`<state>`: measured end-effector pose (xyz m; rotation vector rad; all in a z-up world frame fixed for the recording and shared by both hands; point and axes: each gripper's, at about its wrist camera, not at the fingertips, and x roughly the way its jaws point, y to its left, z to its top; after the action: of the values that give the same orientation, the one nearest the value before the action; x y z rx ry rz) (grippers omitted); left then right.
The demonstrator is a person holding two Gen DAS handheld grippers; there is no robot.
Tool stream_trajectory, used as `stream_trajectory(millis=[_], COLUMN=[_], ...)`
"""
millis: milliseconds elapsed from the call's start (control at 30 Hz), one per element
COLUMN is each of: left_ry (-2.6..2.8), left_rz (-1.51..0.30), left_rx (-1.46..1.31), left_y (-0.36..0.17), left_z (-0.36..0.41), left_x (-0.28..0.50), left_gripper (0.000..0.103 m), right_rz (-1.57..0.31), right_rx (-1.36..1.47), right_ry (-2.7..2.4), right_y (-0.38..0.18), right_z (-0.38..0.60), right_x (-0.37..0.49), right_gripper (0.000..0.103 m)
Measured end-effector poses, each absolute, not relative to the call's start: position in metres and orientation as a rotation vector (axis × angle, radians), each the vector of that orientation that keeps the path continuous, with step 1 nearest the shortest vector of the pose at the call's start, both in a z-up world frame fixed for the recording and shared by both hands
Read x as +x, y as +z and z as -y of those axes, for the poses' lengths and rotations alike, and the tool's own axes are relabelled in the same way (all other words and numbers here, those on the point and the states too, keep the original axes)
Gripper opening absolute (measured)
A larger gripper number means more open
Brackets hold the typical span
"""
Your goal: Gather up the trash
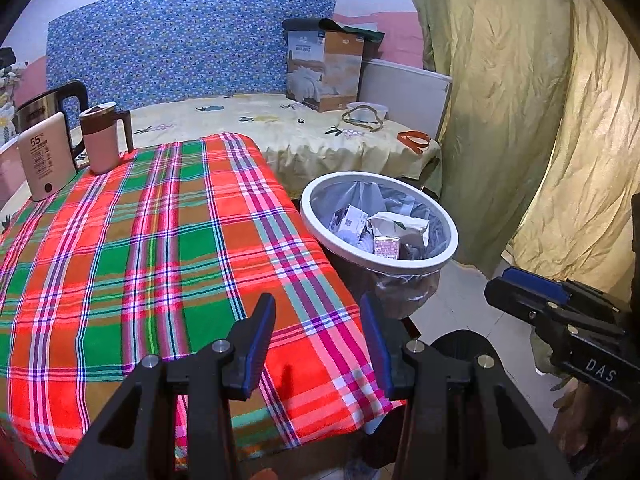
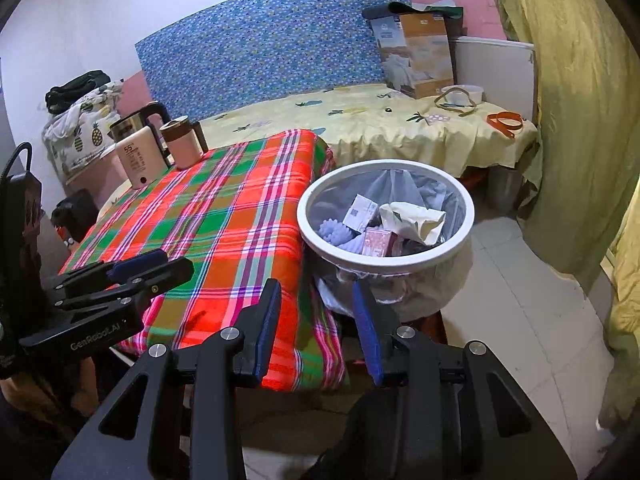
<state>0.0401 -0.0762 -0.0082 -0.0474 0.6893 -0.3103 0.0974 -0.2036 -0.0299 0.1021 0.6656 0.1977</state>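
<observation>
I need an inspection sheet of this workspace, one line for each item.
Surface: plaid tablecloth covers the table; no loose trash seen on it.
Job's things: white-rimmed bin beside the table holds a paper bag and small cartons.
Clutter: kettle, mug, cream device at the far corner.
Grippers: left hand-held gripper open, empty; right hand-held gripper open, empty.
Cables: nothing seen.
Surroundings: bed, cardboard box, curtain.
</observation>
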Motion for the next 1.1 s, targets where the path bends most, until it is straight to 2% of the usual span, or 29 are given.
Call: stream_trajectory(millis=[1100], left_ry=[-0.292], left_rz=[-0.695], left_rx=[-0.046], left_y=[-0.0097], left_z=[0.0759], left_x=[0.0349], left_gripper=[0.046], right_rz=[-0.657], right_rx=[0.096], right_ry=[0.202], right_y=[-0.0304], right_z=[0.1958], right_x=[0.0923], right_gripper=[0.039])
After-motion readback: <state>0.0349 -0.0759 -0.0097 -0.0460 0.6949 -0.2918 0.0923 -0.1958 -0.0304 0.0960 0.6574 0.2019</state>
